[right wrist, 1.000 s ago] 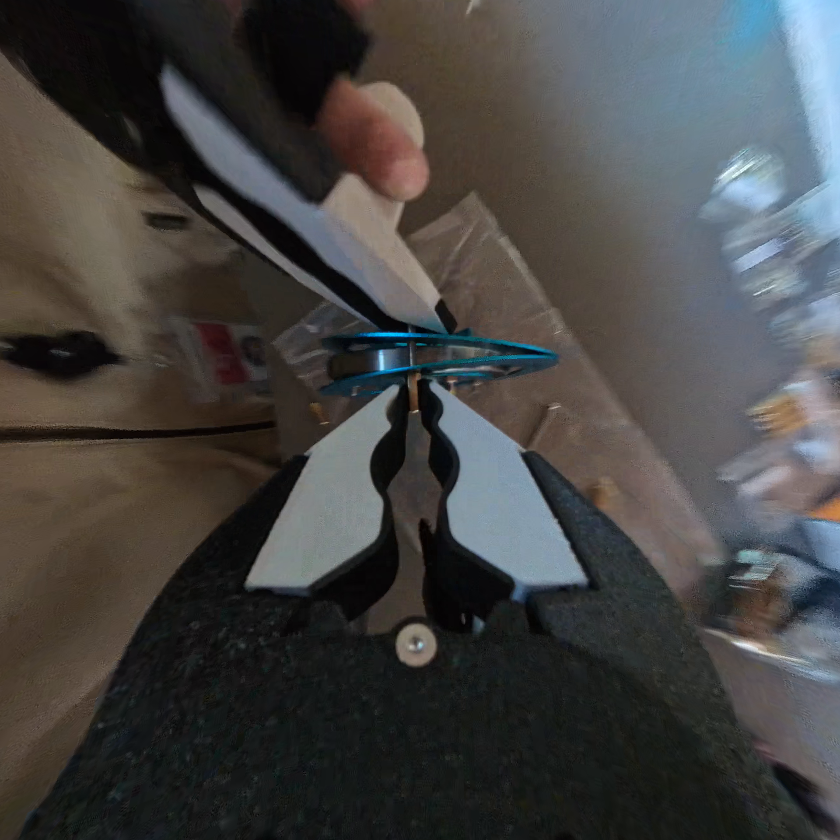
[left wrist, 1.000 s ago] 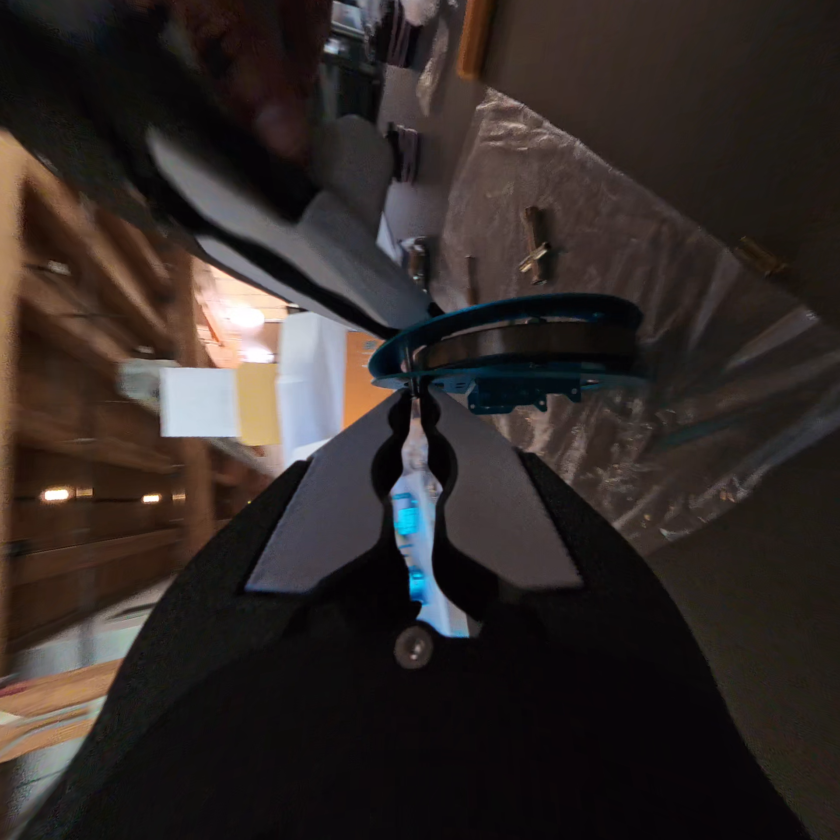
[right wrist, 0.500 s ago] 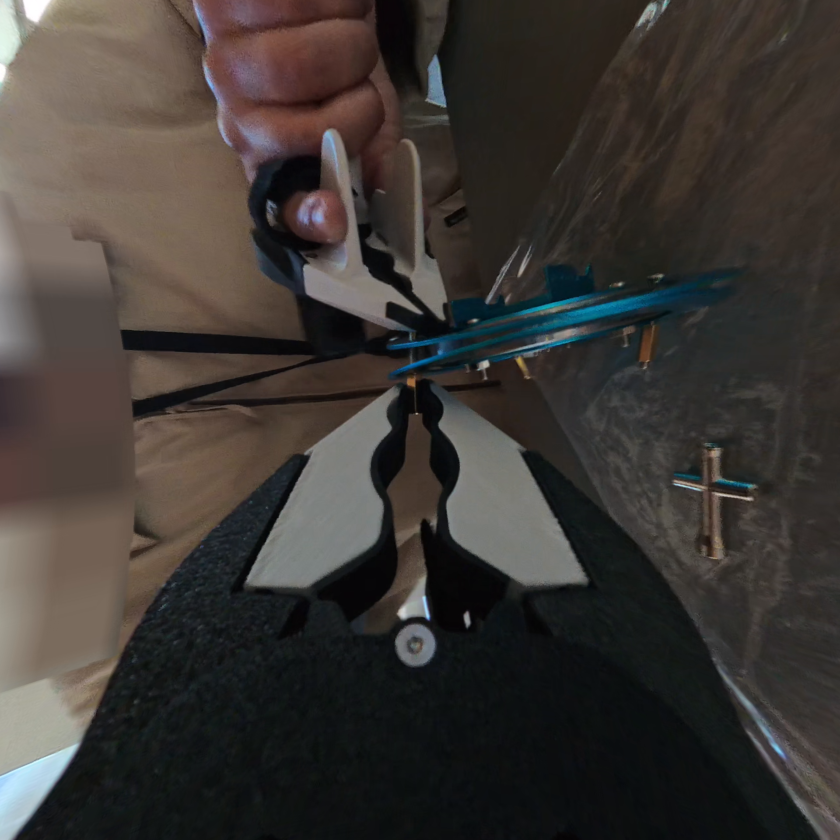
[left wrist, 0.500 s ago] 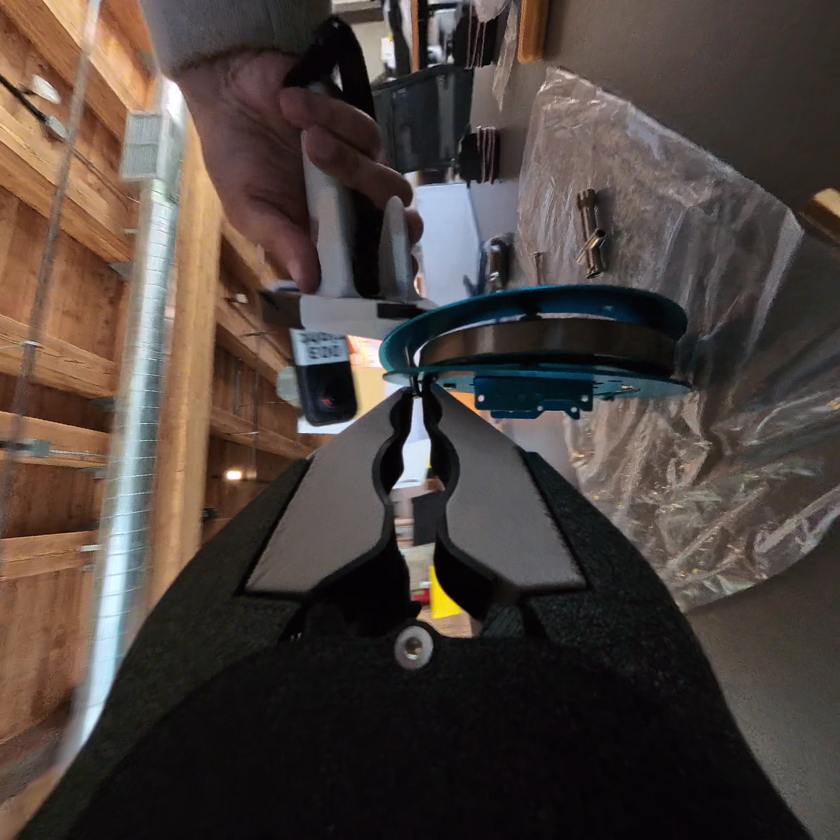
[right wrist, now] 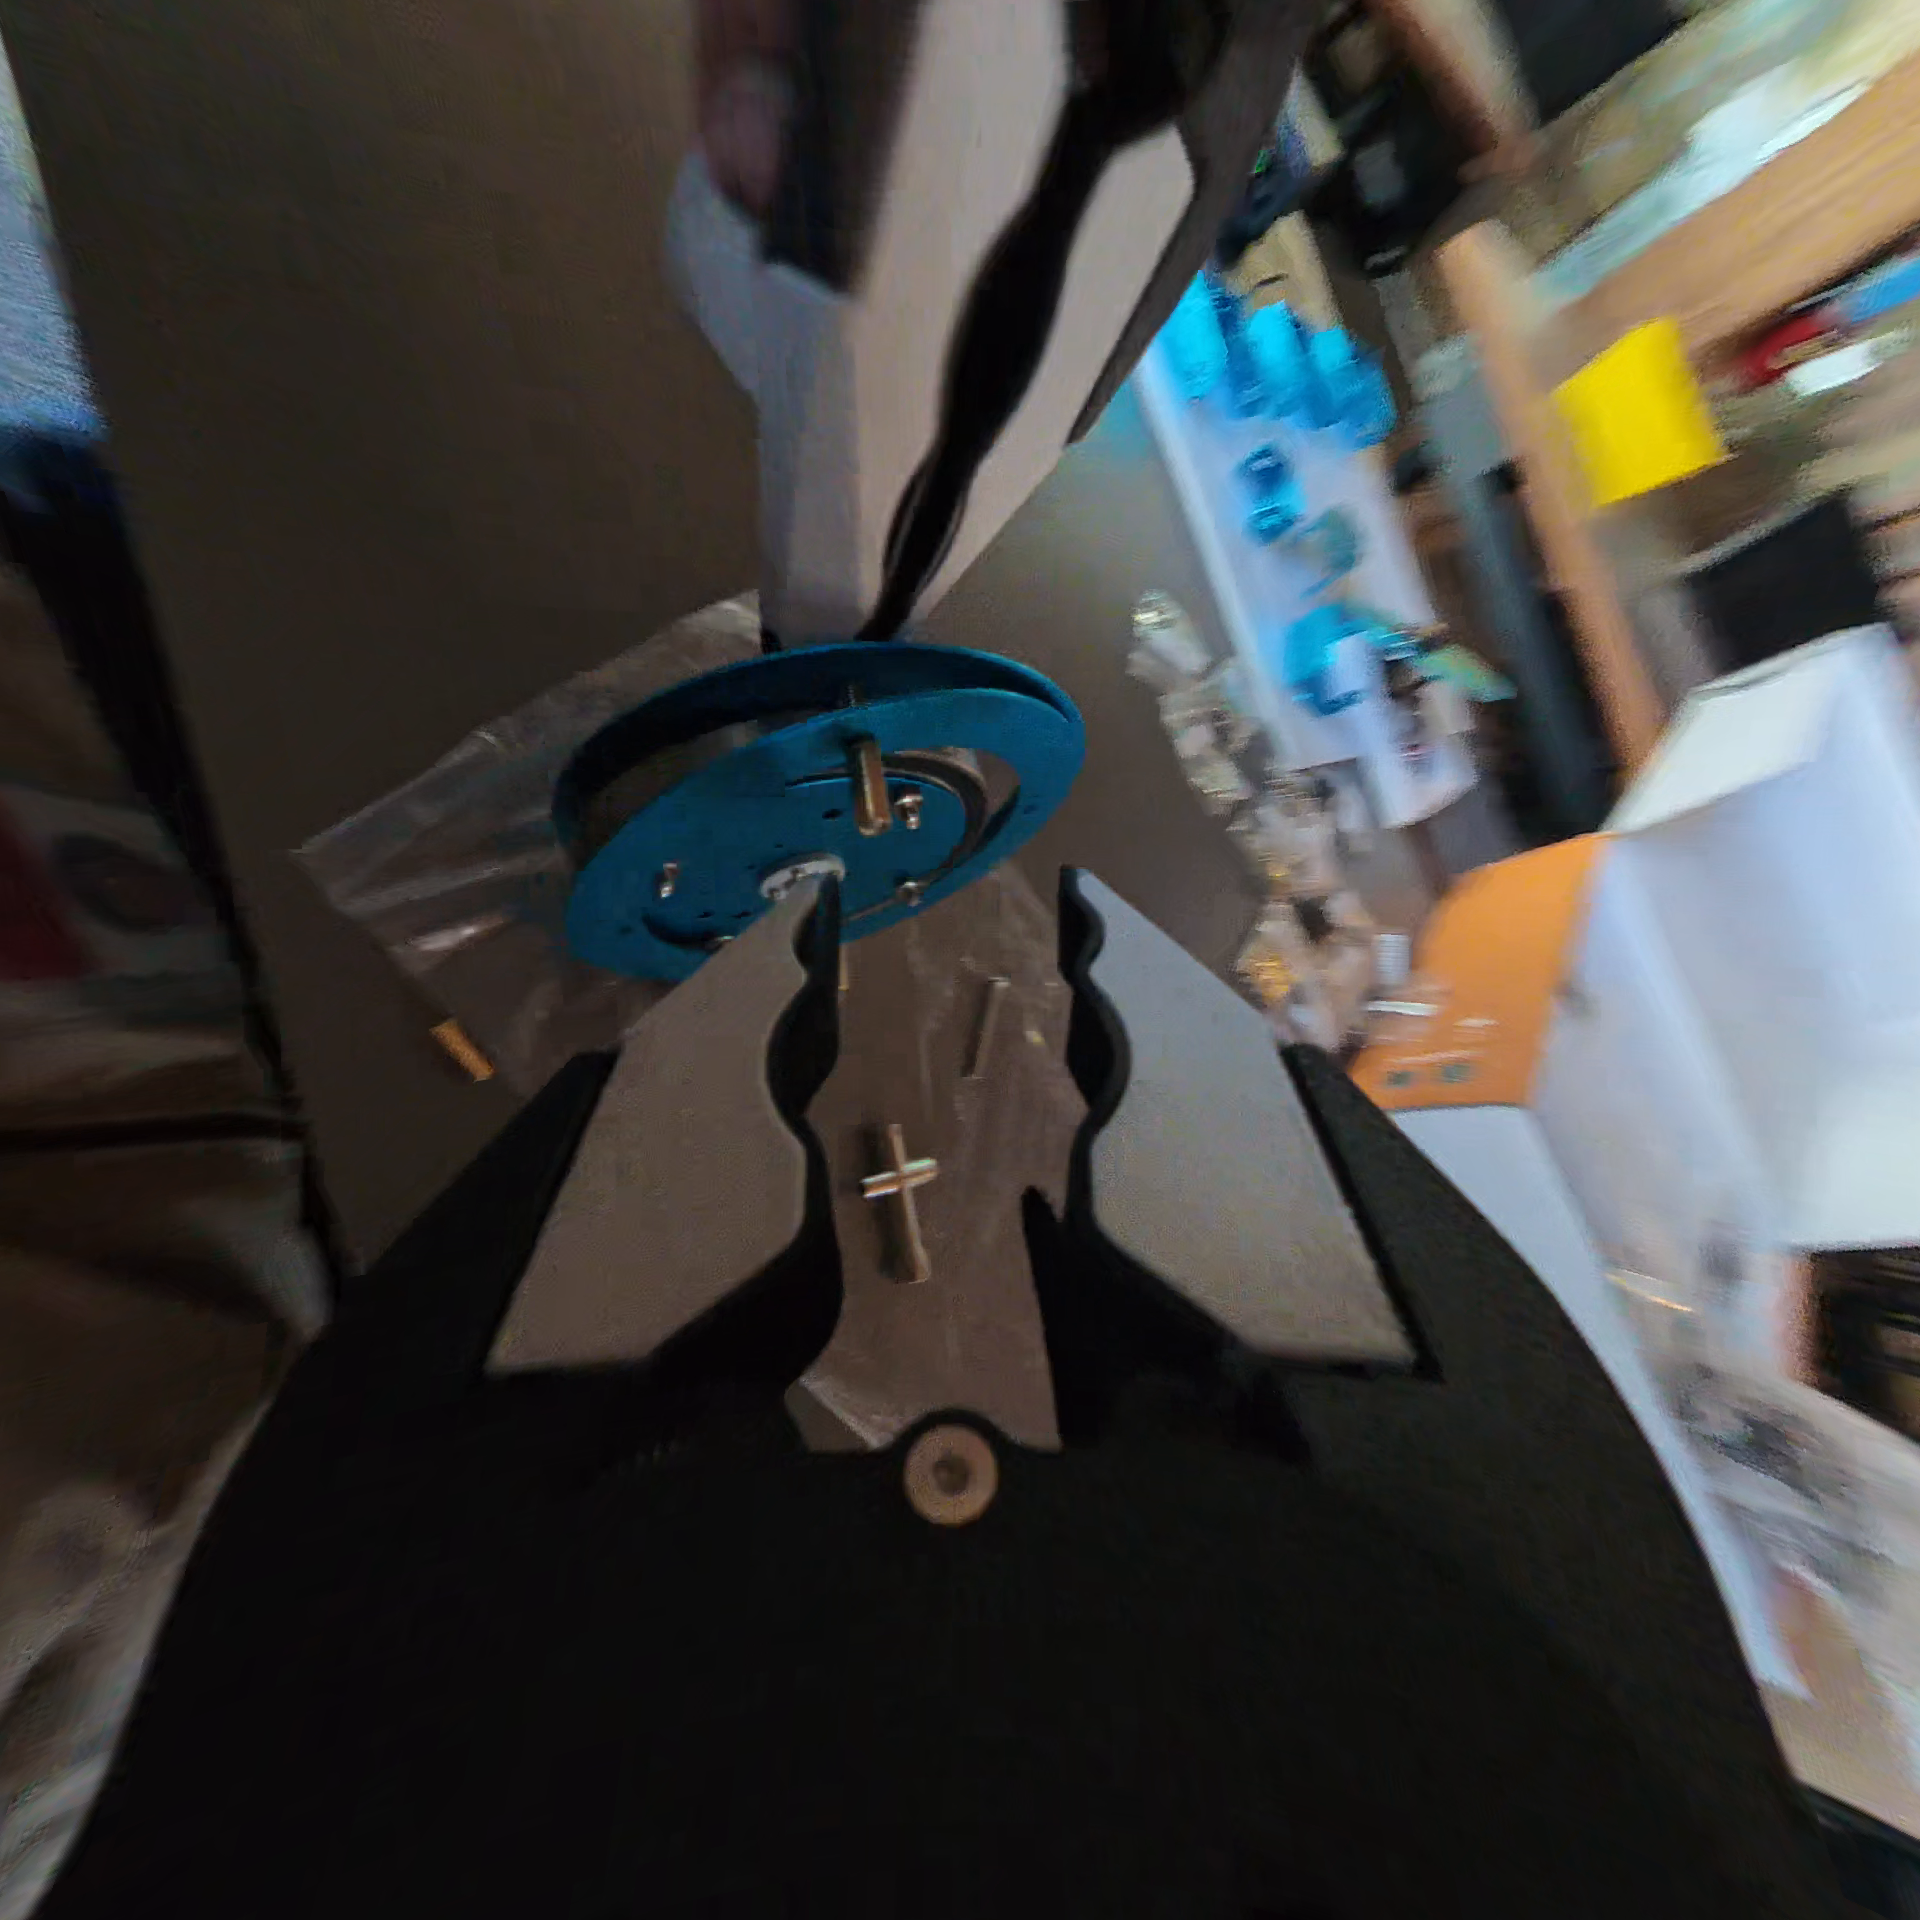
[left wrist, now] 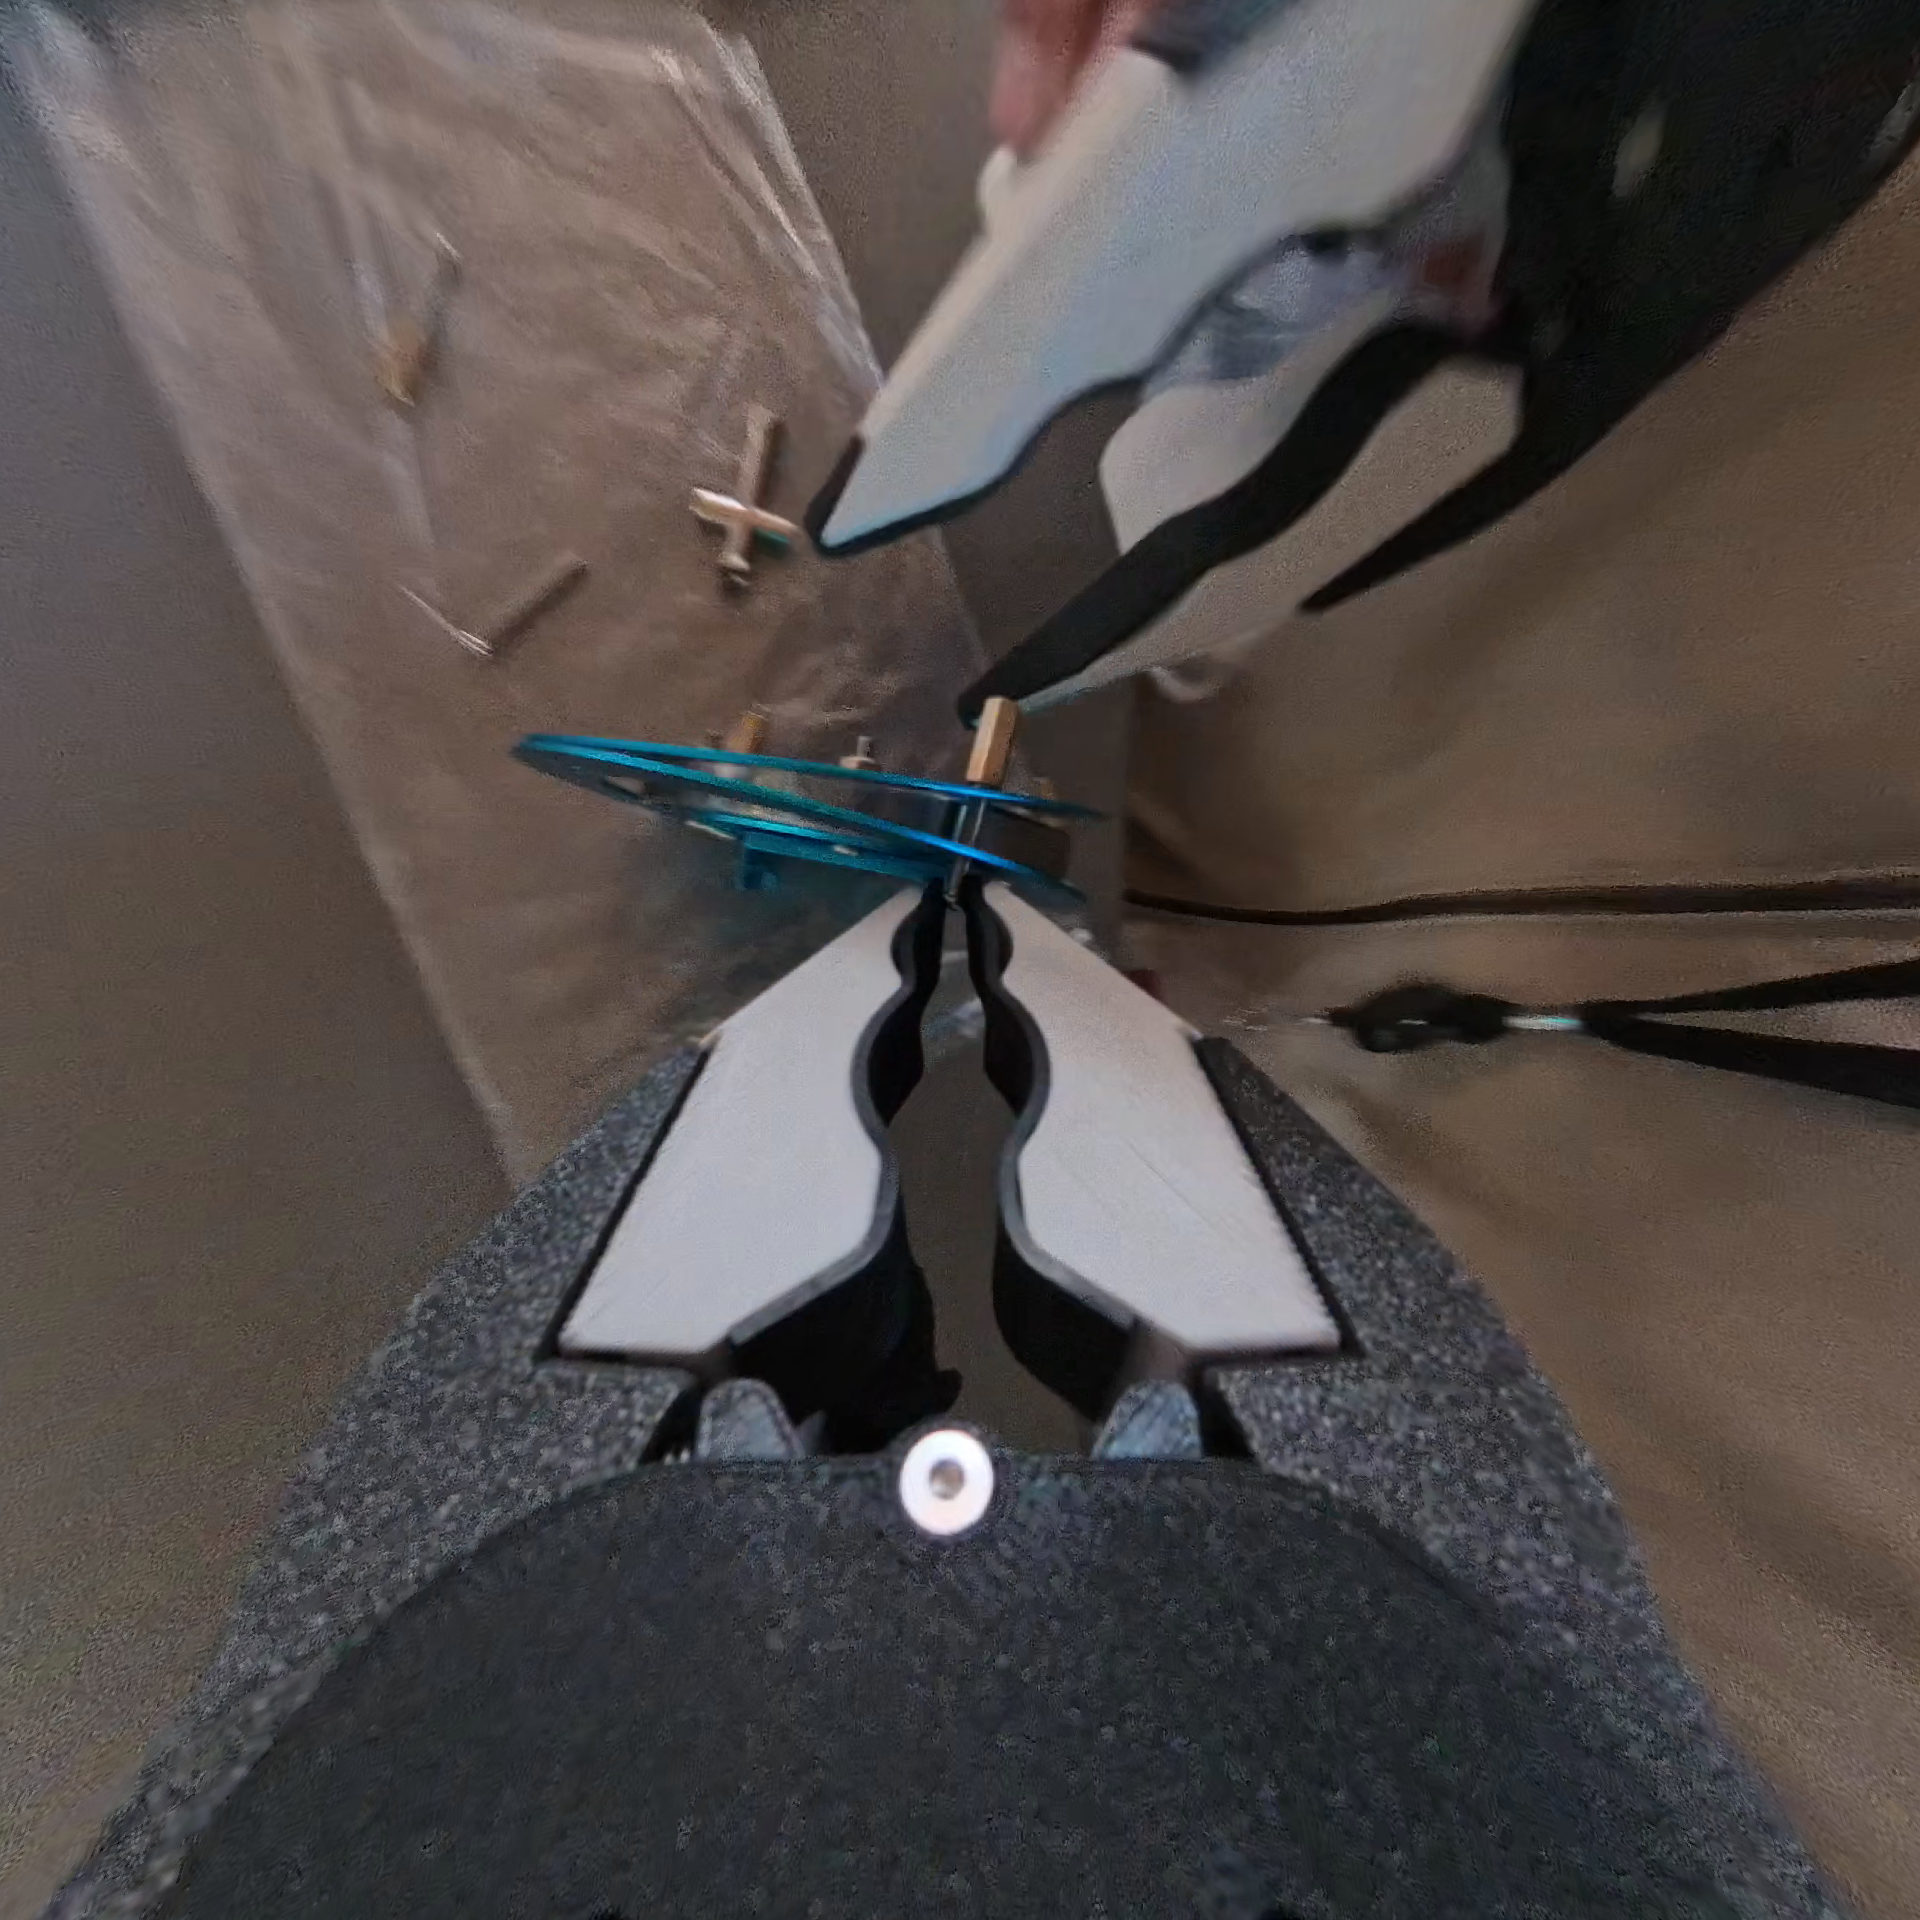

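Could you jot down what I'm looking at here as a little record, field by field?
left gripper: shut on the rim of the blue disc assembly, held in the air
right gripper: open, one fingertip at the disc's face, holding nothing
beneath: clear plastic bag on a brown table
loose parts: metal cross-shaped piece, brass standoff
picture quality: motion-blurred

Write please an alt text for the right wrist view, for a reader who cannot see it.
The right claw is open beside a blue disc, which the shut left claw holds from above. Under them a clear bag lies with a small metal cross and pins; the background is blurred.
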Motion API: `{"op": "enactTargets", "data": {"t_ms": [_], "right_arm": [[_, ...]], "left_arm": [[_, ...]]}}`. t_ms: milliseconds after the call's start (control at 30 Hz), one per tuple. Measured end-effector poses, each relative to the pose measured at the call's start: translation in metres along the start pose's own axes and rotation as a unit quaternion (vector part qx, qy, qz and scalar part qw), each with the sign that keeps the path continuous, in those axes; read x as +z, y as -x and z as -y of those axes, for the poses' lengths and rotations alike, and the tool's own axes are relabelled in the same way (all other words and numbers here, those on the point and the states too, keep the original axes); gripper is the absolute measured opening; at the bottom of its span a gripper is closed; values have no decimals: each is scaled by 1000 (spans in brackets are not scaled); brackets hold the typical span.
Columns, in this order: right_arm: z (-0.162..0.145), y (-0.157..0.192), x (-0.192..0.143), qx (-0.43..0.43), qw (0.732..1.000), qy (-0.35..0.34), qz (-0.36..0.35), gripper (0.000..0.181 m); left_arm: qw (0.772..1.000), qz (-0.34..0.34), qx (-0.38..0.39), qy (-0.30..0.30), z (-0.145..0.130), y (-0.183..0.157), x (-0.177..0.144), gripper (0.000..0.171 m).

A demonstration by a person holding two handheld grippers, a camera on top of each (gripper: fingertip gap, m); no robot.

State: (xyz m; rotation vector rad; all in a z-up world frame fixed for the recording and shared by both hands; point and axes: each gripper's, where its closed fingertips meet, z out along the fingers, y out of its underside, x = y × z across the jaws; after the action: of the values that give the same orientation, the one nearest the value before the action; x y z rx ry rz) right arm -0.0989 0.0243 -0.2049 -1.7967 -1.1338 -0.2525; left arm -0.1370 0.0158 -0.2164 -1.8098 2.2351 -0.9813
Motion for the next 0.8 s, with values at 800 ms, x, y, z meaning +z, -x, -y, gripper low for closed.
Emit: {"op": "enactTargets", "data": {"t_ms": [800], "right_arm": [[27,11,-3,-409,820,-52,-398,4]], "left_arm": [[912,-321,-250,47,1,-23,-1,3]]}}
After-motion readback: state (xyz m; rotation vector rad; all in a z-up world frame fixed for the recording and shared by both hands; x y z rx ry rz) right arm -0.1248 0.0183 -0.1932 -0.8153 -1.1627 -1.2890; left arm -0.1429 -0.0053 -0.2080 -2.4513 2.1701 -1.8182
